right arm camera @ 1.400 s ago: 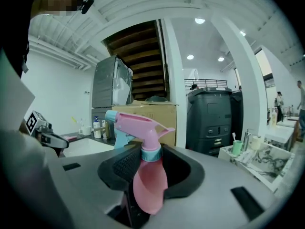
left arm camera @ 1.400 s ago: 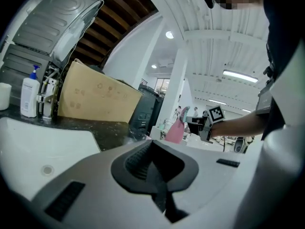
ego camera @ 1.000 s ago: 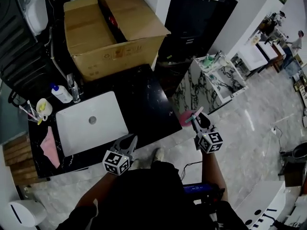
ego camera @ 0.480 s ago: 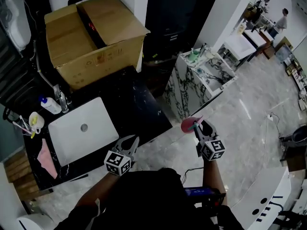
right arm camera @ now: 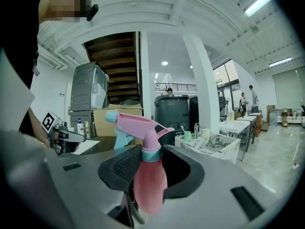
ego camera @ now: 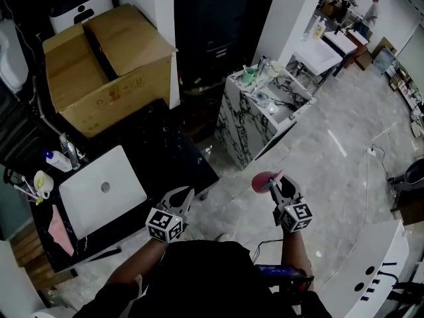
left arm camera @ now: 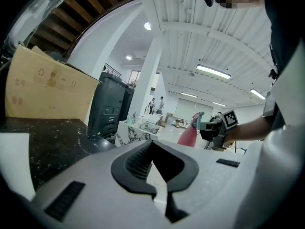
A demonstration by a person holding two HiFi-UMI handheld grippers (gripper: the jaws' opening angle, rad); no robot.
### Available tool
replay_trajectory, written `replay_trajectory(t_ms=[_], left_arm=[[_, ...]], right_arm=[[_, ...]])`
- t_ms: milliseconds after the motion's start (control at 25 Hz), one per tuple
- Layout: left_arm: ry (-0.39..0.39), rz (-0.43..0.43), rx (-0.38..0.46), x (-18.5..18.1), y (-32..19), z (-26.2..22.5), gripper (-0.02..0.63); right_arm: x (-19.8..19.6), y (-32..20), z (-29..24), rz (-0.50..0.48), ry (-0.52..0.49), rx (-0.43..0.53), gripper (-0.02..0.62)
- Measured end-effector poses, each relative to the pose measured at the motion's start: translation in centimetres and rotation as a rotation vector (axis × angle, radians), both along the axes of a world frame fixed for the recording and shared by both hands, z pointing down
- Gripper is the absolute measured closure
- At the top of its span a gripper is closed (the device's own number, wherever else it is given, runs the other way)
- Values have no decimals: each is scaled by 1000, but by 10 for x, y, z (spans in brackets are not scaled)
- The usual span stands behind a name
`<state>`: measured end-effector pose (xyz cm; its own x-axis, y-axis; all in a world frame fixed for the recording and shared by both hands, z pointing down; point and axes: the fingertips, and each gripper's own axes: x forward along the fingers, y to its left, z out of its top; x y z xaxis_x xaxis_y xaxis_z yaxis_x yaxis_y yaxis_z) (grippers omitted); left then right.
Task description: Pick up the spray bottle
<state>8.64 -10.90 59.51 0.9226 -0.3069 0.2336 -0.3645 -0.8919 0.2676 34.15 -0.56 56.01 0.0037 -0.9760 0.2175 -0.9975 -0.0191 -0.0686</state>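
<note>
The right claw (ego camera: 273, 185) pinches the pink spray bottle (right arm camera: 150, 178) high on its body, just under the teal collar, with one dark pad pressed against each side and the two standing wide apart around it. The bottle's long axis runs roughly upright, with only a slight lean: the rounded pink body hangs below the pads and the neck and spray head rise above them. In the right gripper view the pink head runs out to that view's left and ends in a pale blue nozzle tip, with the pale blue trigger hanging beneath it, so the nozzle points across toward the person's left side, where the left claw (ego camera: 180, 196) is. The bottle is held in the air over the pale floor (ego camera: 344, 158), in front of the person, touching nothing but the pads. It is well apart from the black desk (ego camera: 169, 154), and the smaller marbled desk (ego camera: 255, 121) lies beyond it. The left claw is pressed together at the tips with nothing between its pads, and it hovers near the front edge of the black desk. Into that desk a white sink (ego camera: 99, 191) is set, with a large cardboard box (ego camera: 106, 71) behind it and a pink cloth (ego camera: 59, 230) at its left end.
</note>
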Motion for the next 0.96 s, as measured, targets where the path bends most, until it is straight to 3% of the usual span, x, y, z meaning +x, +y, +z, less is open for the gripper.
replay_trajectory(t_ms=[440,960], left_arm=[[-20,69,16,59,30,-5,598],[-18,67,14,75,40,-7,598]], right_arm=[[41,46,11,28,-20,-1,437],[48,47,7,3,-25,5,437]])
